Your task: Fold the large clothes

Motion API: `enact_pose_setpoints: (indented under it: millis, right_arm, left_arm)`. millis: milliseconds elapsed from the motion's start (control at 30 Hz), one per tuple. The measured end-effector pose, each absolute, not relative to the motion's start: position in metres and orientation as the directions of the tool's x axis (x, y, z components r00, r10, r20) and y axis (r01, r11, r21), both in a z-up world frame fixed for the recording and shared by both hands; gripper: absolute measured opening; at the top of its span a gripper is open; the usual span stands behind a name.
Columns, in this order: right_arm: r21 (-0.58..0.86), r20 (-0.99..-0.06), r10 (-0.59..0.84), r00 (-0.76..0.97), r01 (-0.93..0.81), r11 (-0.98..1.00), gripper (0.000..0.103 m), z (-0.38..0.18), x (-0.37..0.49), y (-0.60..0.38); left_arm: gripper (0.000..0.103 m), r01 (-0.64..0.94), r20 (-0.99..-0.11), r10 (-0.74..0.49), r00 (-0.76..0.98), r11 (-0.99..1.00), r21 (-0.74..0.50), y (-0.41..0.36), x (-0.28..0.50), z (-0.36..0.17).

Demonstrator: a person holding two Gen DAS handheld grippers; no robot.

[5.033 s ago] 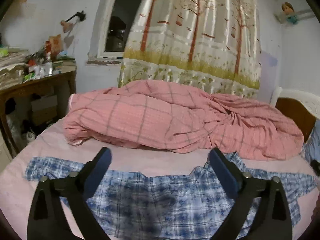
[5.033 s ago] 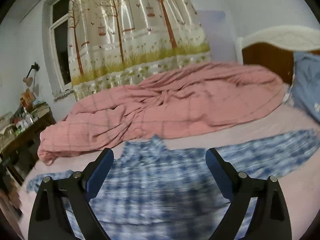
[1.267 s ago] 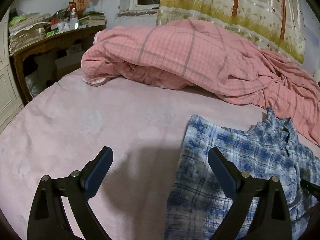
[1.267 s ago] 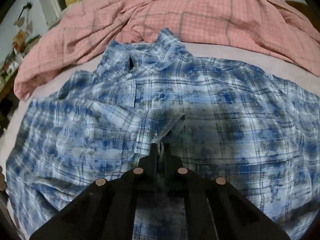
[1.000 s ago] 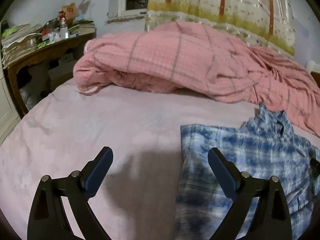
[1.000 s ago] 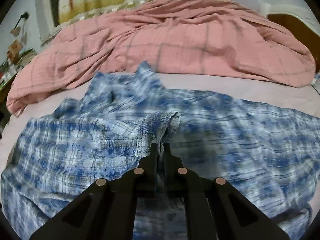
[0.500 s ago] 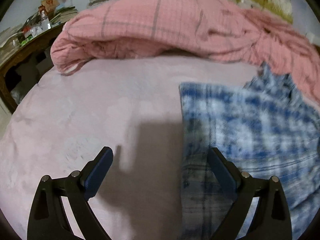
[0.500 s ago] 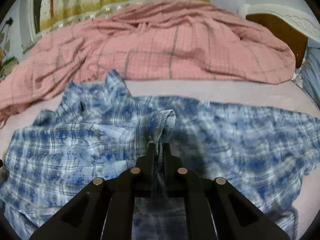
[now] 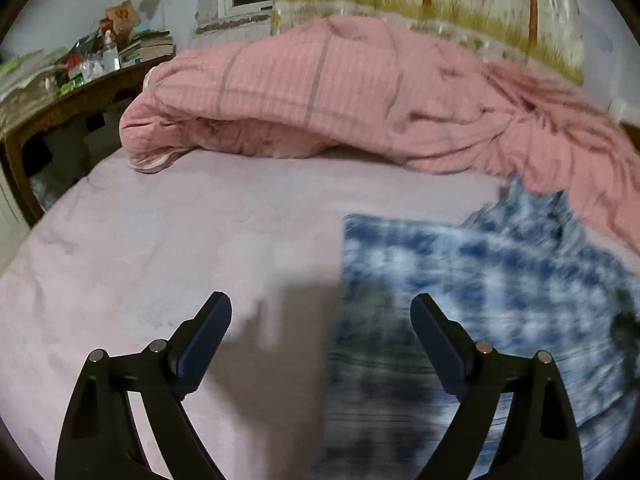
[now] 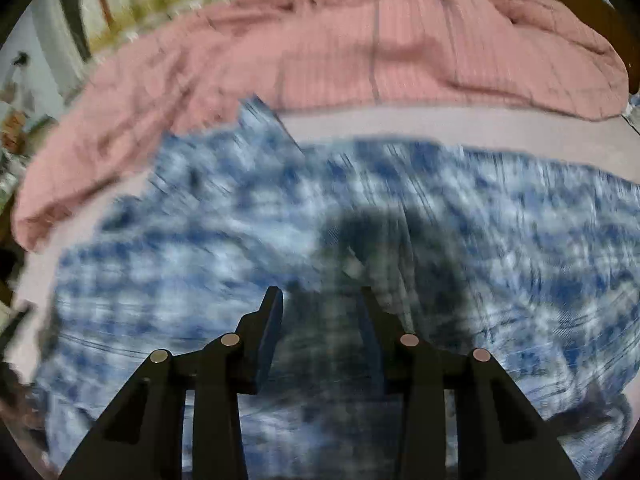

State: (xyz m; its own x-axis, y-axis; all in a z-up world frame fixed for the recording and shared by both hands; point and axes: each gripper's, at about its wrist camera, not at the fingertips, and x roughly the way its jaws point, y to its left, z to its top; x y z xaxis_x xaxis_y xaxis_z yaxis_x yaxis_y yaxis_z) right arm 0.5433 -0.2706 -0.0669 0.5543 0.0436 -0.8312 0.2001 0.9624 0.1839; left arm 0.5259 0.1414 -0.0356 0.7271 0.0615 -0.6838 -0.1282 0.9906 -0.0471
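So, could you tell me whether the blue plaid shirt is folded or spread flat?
Partly folded: the blue plaid shirt shows a straight folded left edge, while its other side lies spread.

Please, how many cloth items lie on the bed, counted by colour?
Blue and white: 1, the plaid shirt
Pink: 2, the checked quilt and the bed sheet
Total: 3

The left gripper point(image 9: 320, 320) is built from matte black angular linkage arms, joined by round silver pivot screws, and dark blue pads are fitted inside its fingers point(image 9: 204, 334). The same black arms, four silver screws and blue-lined fingers are seen on the right gripper point(image 10: 320, 312).
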Motion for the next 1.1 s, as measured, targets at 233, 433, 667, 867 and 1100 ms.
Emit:
enact_pose_setpoints:
  millis: [233, 433, 667, 867, 1100]
  right_arm:
    - [0.139, -0.817, -0.018, 0.576, 0.226, 0.964, 0.039, -0.057, 0.540, -0.273]
    - [0.272, -0.712, -0.014, 0.702, 0.293, 0.917, 0.053, 0.004, 0.489, -0.328]
    - [0.138, -0.628, -0.215, 0.748, 0.379, 0.915, 0.081, 0.045, 0.407, -0.437]
    - [0.115, -0.637, -0.323, 0.700, 0.501, 0.858, 0.085, 0.019, 0.336, -0.569]
    - [0.202, -0.717, -0.395, 0.574, 0.714, 0.670, 0.085, -0.025, 0.289, -0.711]
  left_arm:
    - [0.082, -0.048, -0.772, 0.095, 0.629, 0.995, 0.084, 0.110, 0.548, -0.078]
    - [0.082, -0.046, -0.712, 0.071, 0.699, 0.997, 0.054, 0.117, 0.533, -0.053]
    - [0.093, -0.035, -0.488, 0.010, 0.873, 0.998, -0.043, 0.119, 0.488, 0.025]
    - [0.094, -0.055, -0.460, 0.055, 0.886, 0.998, 0.015, 0.121, 0.489, 0.029]
    - [0.095, -0.096, -0.512, 0.113, 0.852, 0.994, 0.060, 0.126, 0.510, -0.005]
